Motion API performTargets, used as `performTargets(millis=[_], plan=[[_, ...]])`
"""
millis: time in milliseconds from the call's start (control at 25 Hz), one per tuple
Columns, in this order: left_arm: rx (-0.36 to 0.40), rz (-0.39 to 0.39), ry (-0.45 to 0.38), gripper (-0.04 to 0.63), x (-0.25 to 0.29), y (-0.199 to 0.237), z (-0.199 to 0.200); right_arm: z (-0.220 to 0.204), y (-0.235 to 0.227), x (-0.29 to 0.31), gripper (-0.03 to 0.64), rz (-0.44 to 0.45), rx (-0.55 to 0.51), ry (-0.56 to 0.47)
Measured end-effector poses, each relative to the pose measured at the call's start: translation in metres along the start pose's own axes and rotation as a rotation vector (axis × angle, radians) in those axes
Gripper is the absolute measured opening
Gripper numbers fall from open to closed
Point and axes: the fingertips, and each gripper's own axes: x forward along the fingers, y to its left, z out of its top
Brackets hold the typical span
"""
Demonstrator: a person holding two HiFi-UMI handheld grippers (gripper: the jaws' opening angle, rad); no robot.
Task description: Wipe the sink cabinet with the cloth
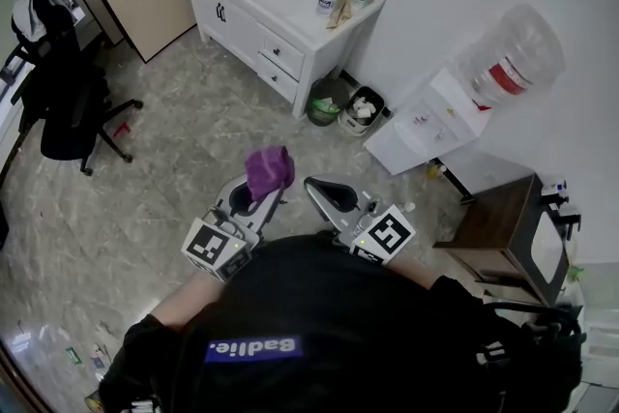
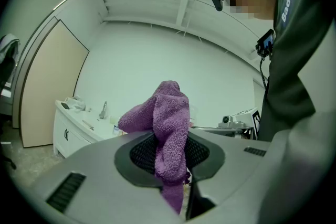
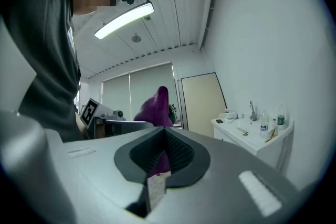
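Black office chair (image 1: 68,116), water dispenser (image 1: 440,116), green bin (image 1: 327,103), brown side table (image 1: 498,227)

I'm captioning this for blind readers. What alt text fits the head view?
Seen from above, a person in a black top holds two grippers: the left gripper is shut on a purple cloth, the right gripper shut and empty. Across the tiled floor stands the white sink cabinet.
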Motion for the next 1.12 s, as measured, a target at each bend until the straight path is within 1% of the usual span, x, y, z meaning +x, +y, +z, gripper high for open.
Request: performTargets(millis=[120, 240, 320, 440, 640, 720, 840, 960, 1120], plan=[[-0.002, 0.004, -0.004, 0.084, 0.01, 0.016, -0.001, -0.002, -0.017, 0.008, -0.005, -0.011, 0.015, 0.001], [-0.004, 0.022, -0.013, 0.084, 0.03, 0.037, -0.003, -0.004, -0.042, 0.018, -0.005, -0.003, 0.024, -0.002], [0.003, 0.03, 0.004, 0.084, 0.048, 0.049, -0.002, -0.004, -0.064, 0.025, -0.005, 0.01, 0.028, -0.009], [0.011, 0.067, 0.01, 0.084, 0.082, 0.075, 0.005, 0.0, -0.108, 0.037, -0.005, 0.033, 0.024, -0.013], [0.014, 0.166, 0.003, 0.084, 0.153, 0.126, 0.028, 0.026, -0.197, 0.06, -0.005, 0.087, 0.007, -0.032], [0.016, 0.204, 0.001, 0.084, 0.181, 0.144, 0.034, 0.031, -0.23, 0.071, -0.005, 0.122, 0.025, -0.031], [0.031, 0.236, 0.003, 0.084, 0.216, 0.163, 0.039, 0.033, -0.269, 0.085, -0.005, 0.167, 0.052, -0.024], [0.027, 0.27, 0.002, 0.084, 0.232, 0.177, 0.039, 0.03, -0.293, 0.097, -0.005, 0.197, 0.065, -0.015], [0.009, 0.3, 0.012, 0.084, 0.238, 0.201, 0.037, 0.027, -0.307, 0.111, -0.005, 0.216, 0.076, 0.016]])
